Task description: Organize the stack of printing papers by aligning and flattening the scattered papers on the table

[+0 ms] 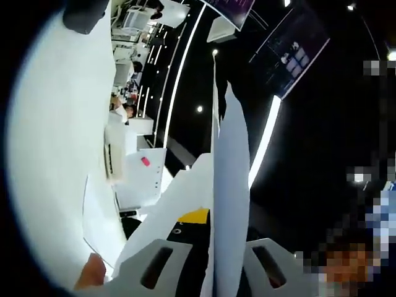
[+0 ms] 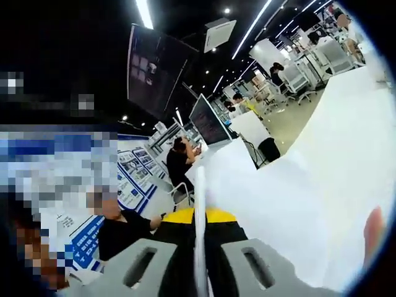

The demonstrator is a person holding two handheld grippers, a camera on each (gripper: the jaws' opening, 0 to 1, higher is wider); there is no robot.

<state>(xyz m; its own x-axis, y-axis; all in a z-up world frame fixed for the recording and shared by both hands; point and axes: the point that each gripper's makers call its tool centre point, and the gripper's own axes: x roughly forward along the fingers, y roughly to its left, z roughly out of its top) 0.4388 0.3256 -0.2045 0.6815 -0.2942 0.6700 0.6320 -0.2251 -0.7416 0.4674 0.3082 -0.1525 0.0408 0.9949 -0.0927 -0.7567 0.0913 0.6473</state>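
Note:
In the left gripper view, white printing papers [image 1: 230,185] stand edge-on and rise out from between my left gripper's [image 1: 218,247] grey jaws, which are shut on them. More of the white sheets [image 1: 176,201] fan out to the left of the jaws. In the right gripper view, a thin paper edge [image 2: 199,210] runs up between the jaws of my right gripper [image 2: 199,246], shut on it. The sheets [image 2: 309,192] spread wide to the right. The papers are held up off the table, and both views are strongly rolled.
A broad white table surface [image 1: 55,148] fills the left side of the left gripper view, with a fingertip [image 1: 93,272] near its edge. Another fingertip [image 2: 373,230] touches the sheets. Behind are a seated person [image 2: 179,164], monitors [image 2: 209,120], desks and ceiling light strips.

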